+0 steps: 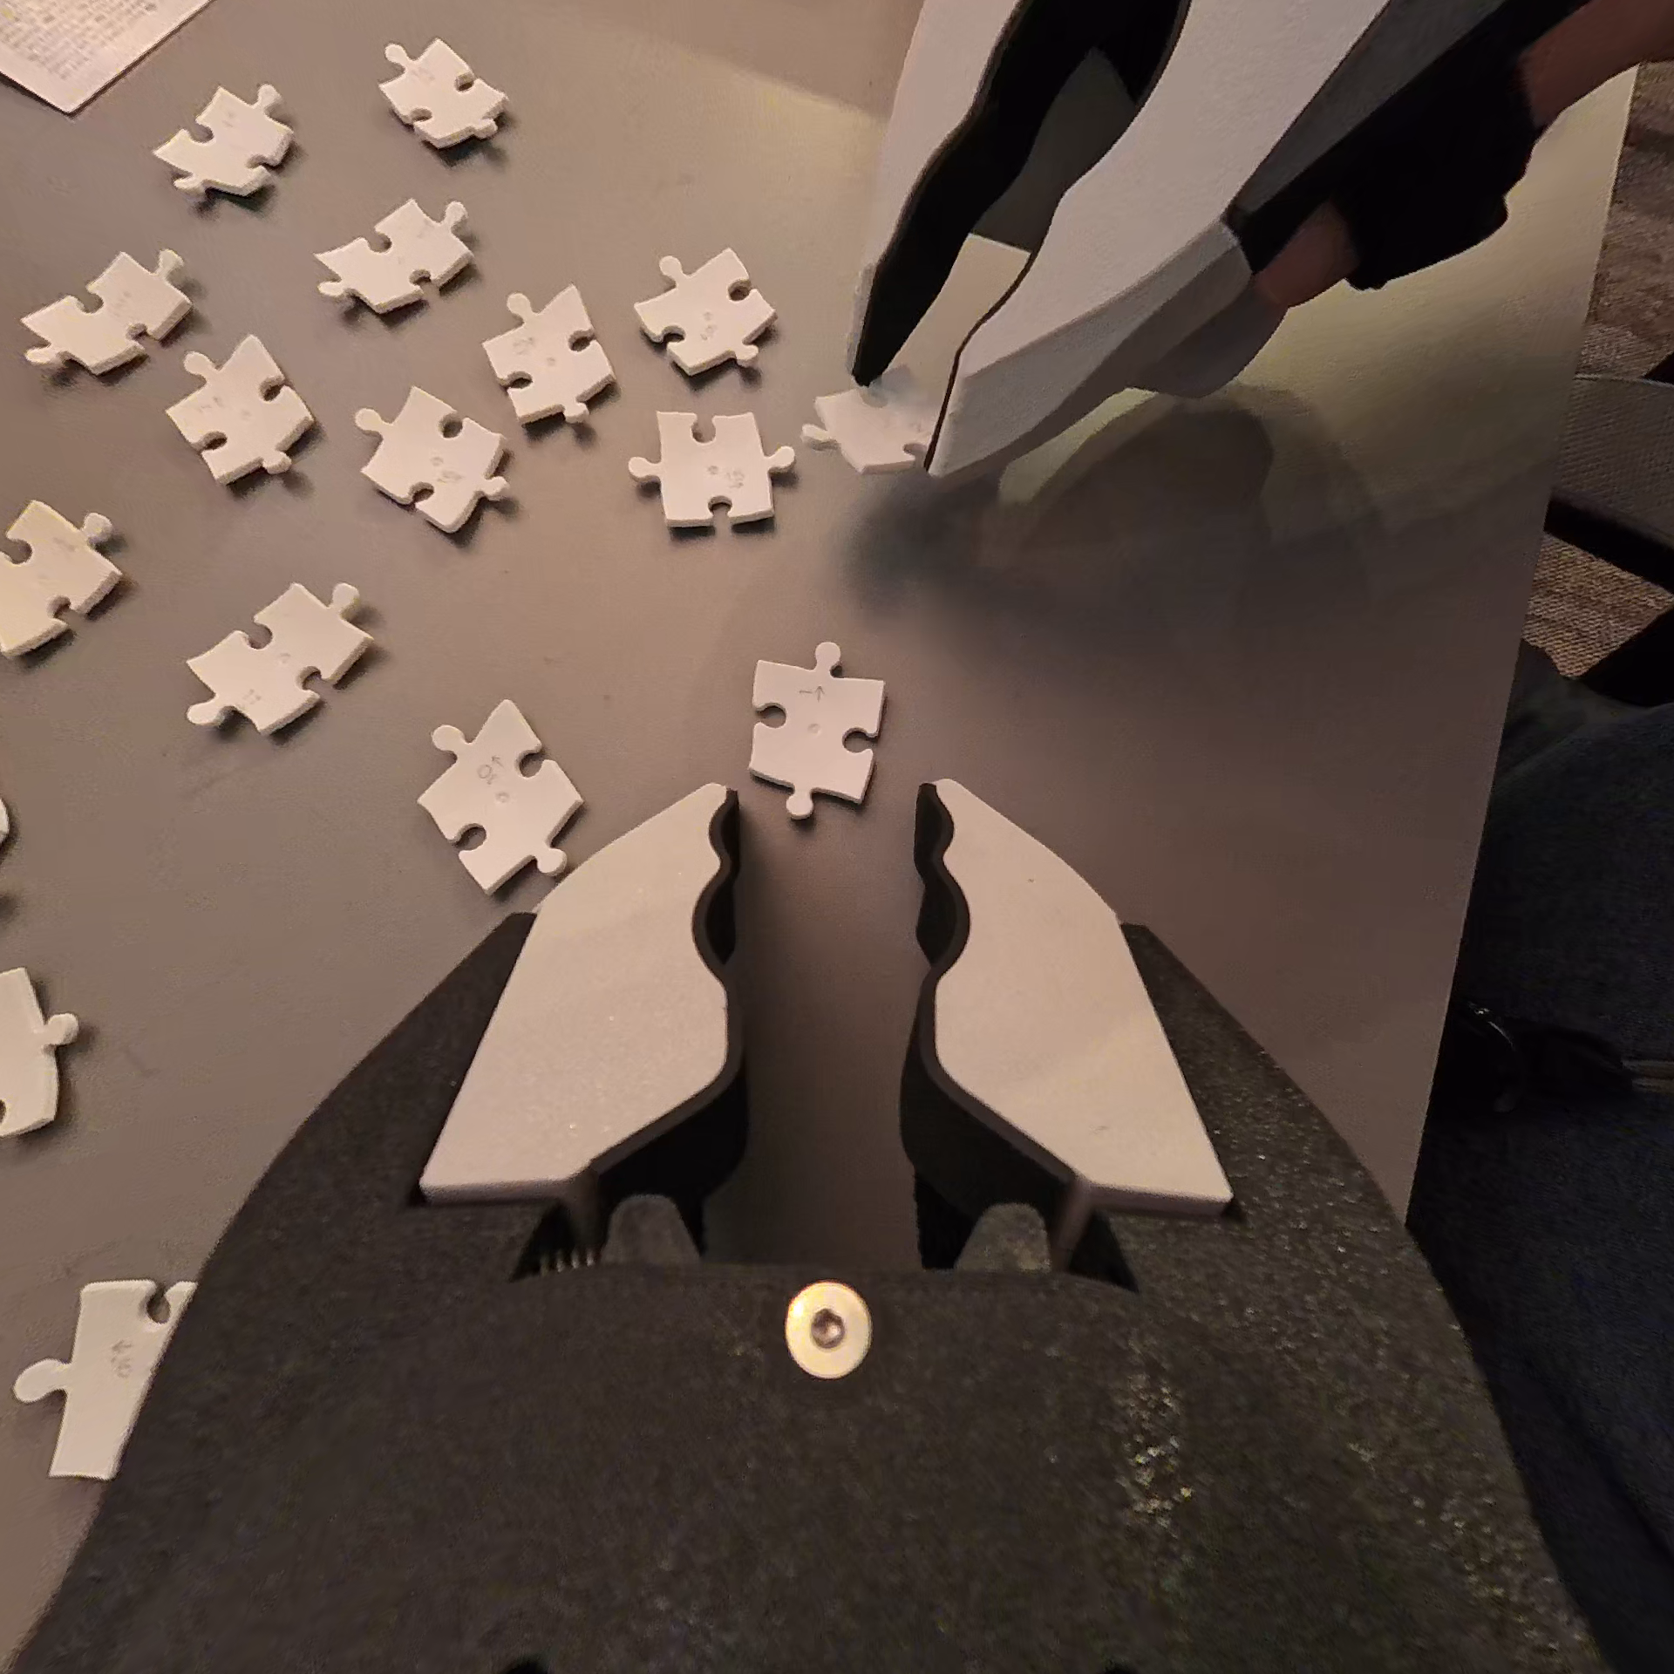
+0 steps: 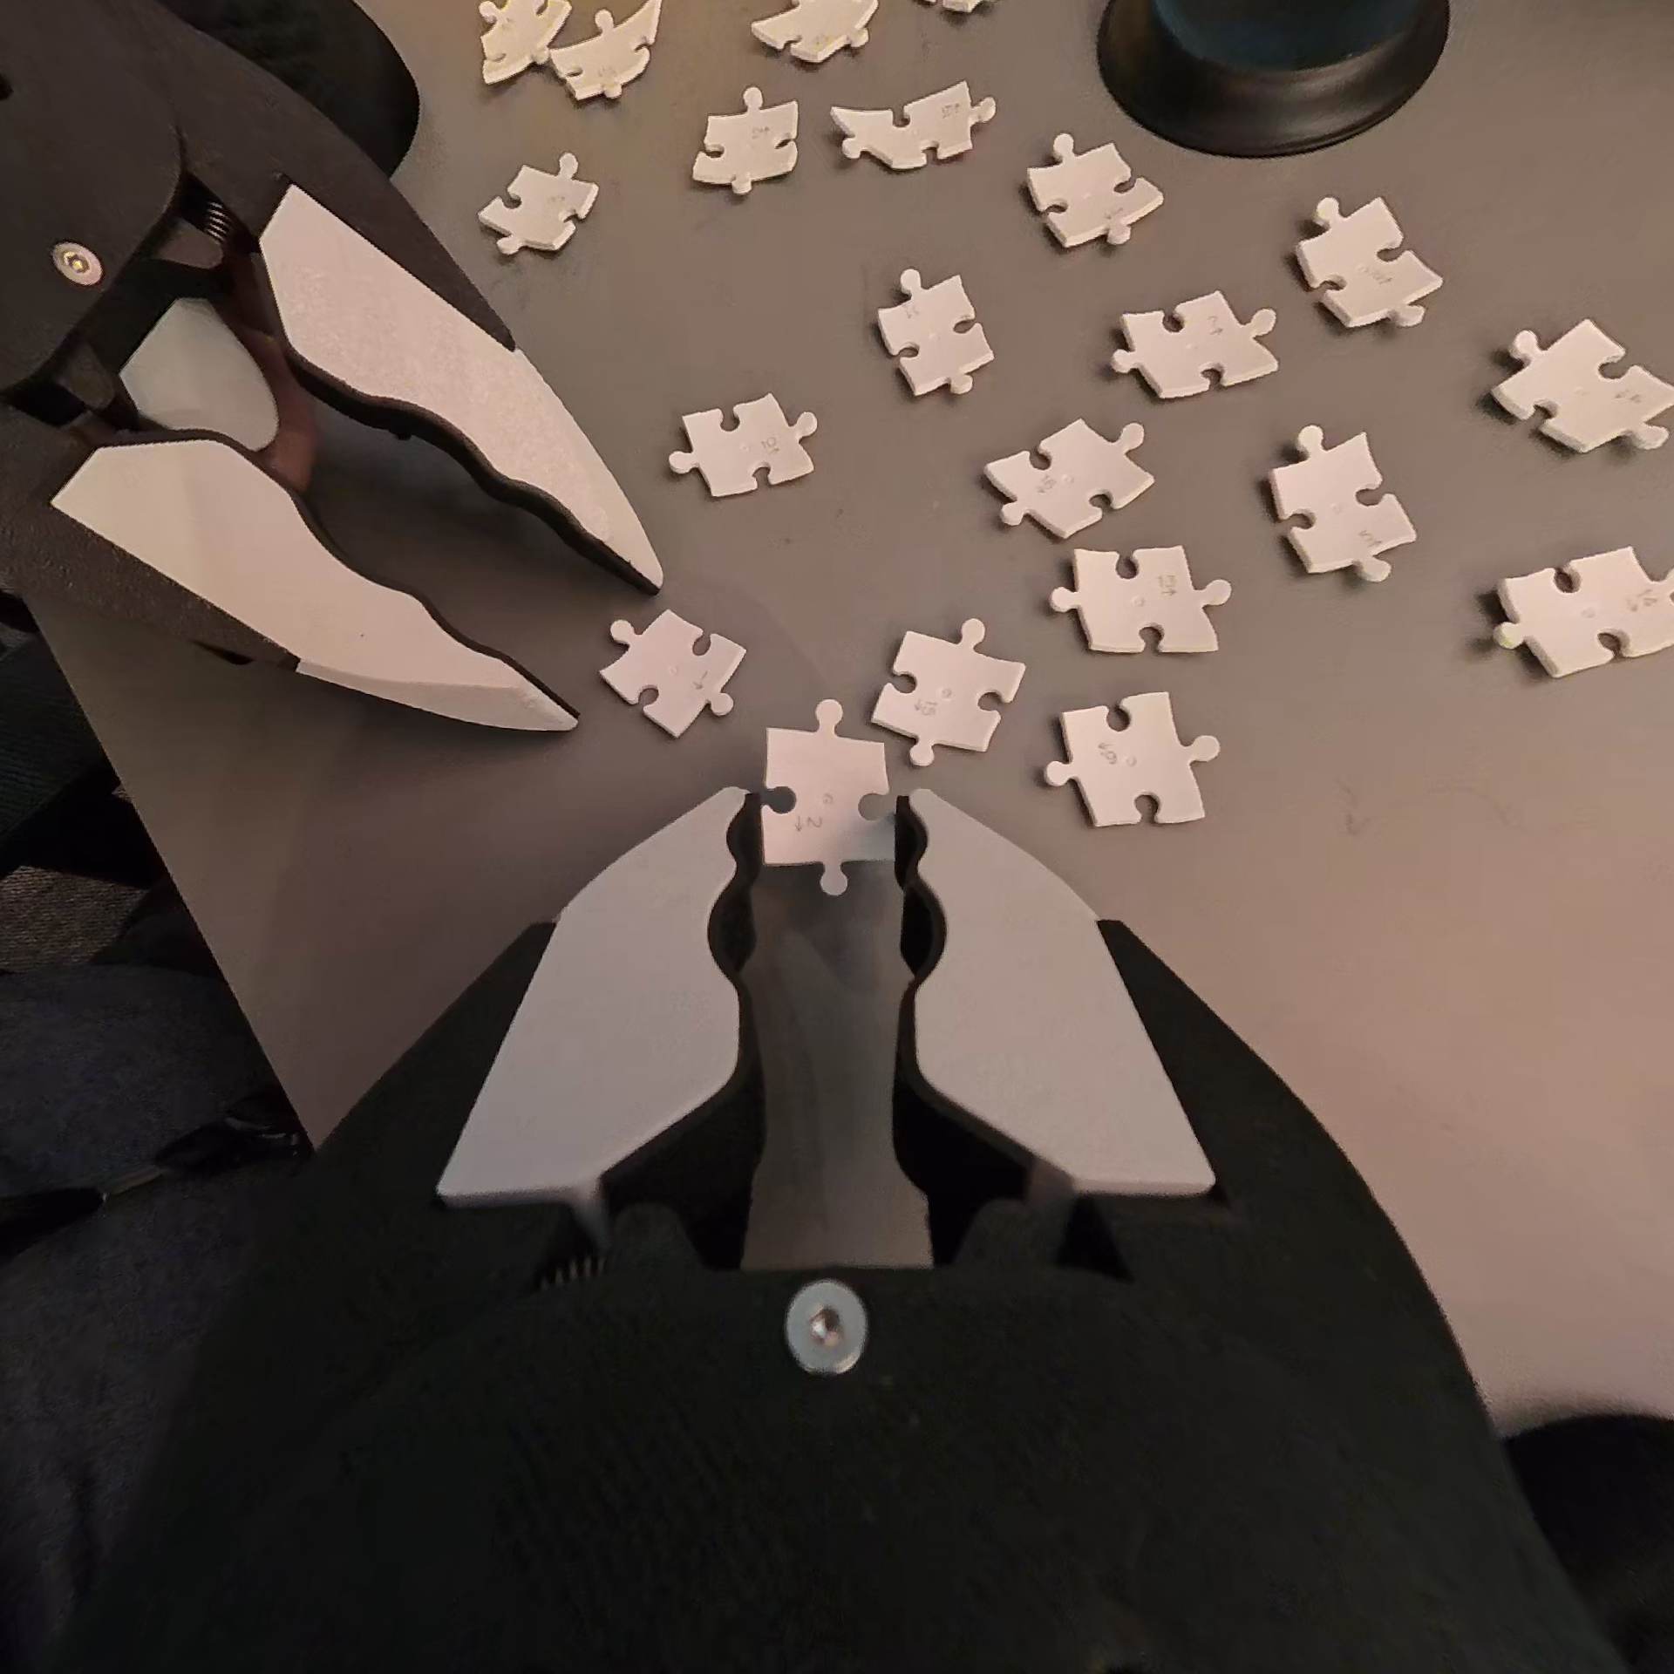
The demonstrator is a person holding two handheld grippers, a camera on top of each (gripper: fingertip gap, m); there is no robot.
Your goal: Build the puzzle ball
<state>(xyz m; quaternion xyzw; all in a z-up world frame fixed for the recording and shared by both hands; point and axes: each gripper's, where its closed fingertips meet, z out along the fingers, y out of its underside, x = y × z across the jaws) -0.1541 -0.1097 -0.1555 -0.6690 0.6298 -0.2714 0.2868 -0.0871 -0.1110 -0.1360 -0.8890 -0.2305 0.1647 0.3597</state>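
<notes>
We see many white puzzle pieces lying flat and scattered over a grey desk (image 1: 1178, 725), none of them joined to another.

Our left claw (image 1: 826, 797) hangs just above the desk with its two fingers spread apart and nothing between them. Just ahead of its tips lies a single white piece (image 1: 818, 732), flat on the desk and not touching either finger; in the right wrist view the same piece (image 2: 675, 679) sits just off the tips of that claw (image 2: 616, 652).

Our right claw (image 2: 824, 797) has its fingers down around another piece (image 2: 822, 806), one tip on each side at its side notches. The piece looks pinched there, with one knob pointing away from us and one pointing back between the fingers, though we cannot tell for certain whether it is lifted clear of the desk or resting on it. From the left wrist view this claw (image 1: 897, 426) comes in from the upper right, tips on the half-hidden piece (image 1: 865, 430), and a gloved hand (image 1: 1413, 208) grips its handle.

Just beside the gripped piece lie two more (image 2: 947, 693) (image 2: 1132, 761). At the far edge of the desk stands a round black base (image 2: 1268, 81), and a printed paper sheet (image 1: 72, 45) lies at the far left corner.
</notes>
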